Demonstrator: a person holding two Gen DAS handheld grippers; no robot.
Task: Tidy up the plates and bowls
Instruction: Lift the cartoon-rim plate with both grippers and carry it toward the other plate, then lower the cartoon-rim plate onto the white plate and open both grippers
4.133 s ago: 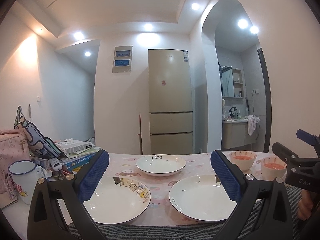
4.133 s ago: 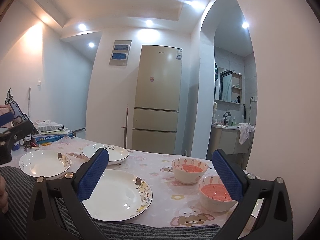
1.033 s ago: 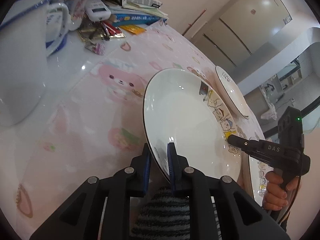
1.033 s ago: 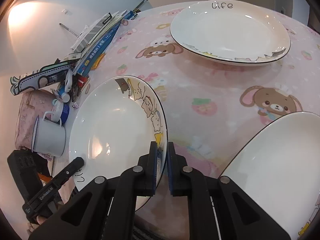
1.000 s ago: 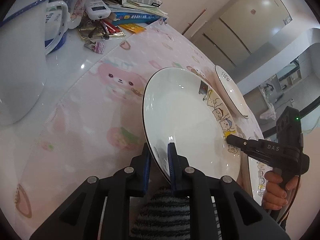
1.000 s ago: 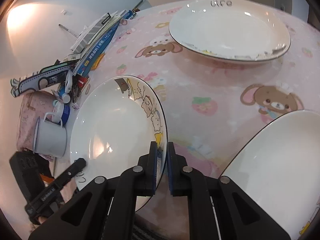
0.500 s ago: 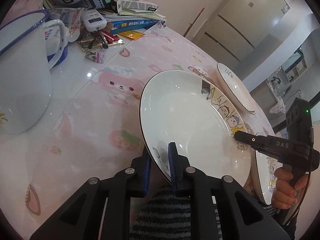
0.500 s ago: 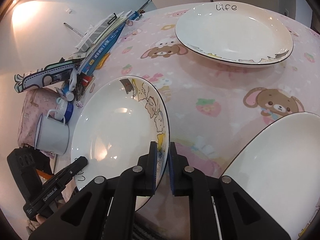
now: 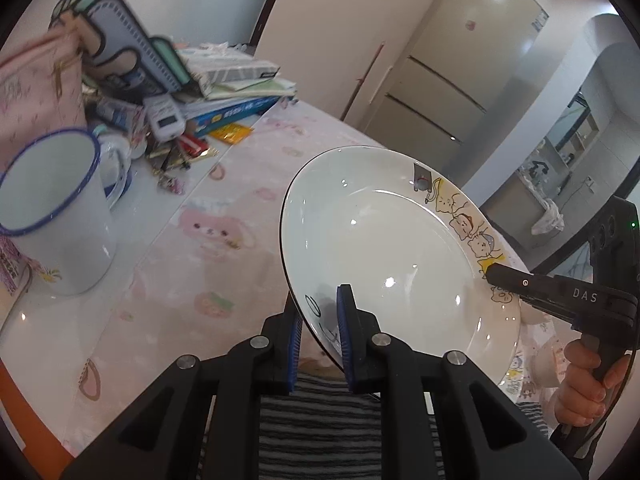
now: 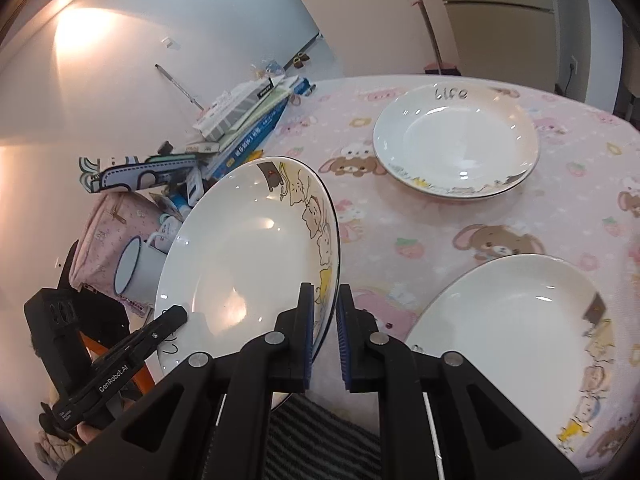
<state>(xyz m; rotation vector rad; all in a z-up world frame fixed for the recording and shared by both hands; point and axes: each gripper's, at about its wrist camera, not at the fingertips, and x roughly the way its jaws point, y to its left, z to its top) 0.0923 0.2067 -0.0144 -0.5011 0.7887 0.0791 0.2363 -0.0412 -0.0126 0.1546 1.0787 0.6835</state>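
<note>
Cartoon plate (image 9: 384,240) pinched at opposite rims by left gripper (image 9: 318,332) and right gripper (image 10: 324,328).

My plate (image 9: 384,240) looks like glossy glazed ceramic; the tablecloth (image 10: 460,216) seems smooth, perhaps plastic-coated; the mug (image 9: 52,220) shines like enamel.

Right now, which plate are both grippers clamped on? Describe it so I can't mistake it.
On the pink cartoon tablecloth, look nearest the white enamel mug. The cat-rimmed plate is lifted and tilted, pinched by both grippers; the other two plates lie flat.
</note>
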